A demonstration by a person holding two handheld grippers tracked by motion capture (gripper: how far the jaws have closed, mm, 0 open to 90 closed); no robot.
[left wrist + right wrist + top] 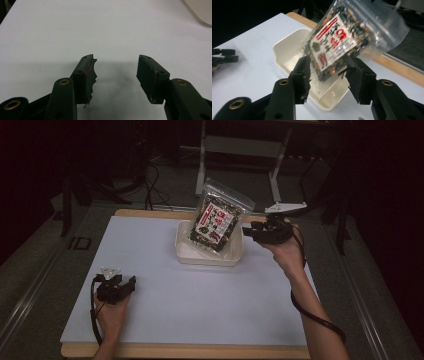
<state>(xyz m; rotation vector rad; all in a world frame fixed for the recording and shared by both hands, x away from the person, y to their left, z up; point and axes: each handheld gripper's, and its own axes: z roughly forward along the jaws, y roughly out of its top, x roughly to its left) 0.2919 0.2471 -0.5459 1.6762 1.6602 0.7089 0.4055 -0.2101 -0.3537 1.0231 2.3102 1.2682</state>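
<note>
A clear bag of dark snack mix [217, 215] with a red and white label stands tilted in a white tray [207, 259] at the back middle of the table. My right gripper [260, 231] hovers just right of the tray, open. In the right gripper view its jaws stand apart on either side of the bag [337, 42], whose lower end rests in the tray [284, 43]; the bag looks blurred. My left gripper [120, 287] rests open at the front left, with nothing between its fingers [116, 58].
A white board [165, 310] covers a wooden table top. A corner of the tray [200, 10] shows at the top right of the left gripper view. Metal stands and cables sit on the dark floor beyond the table.
</note>
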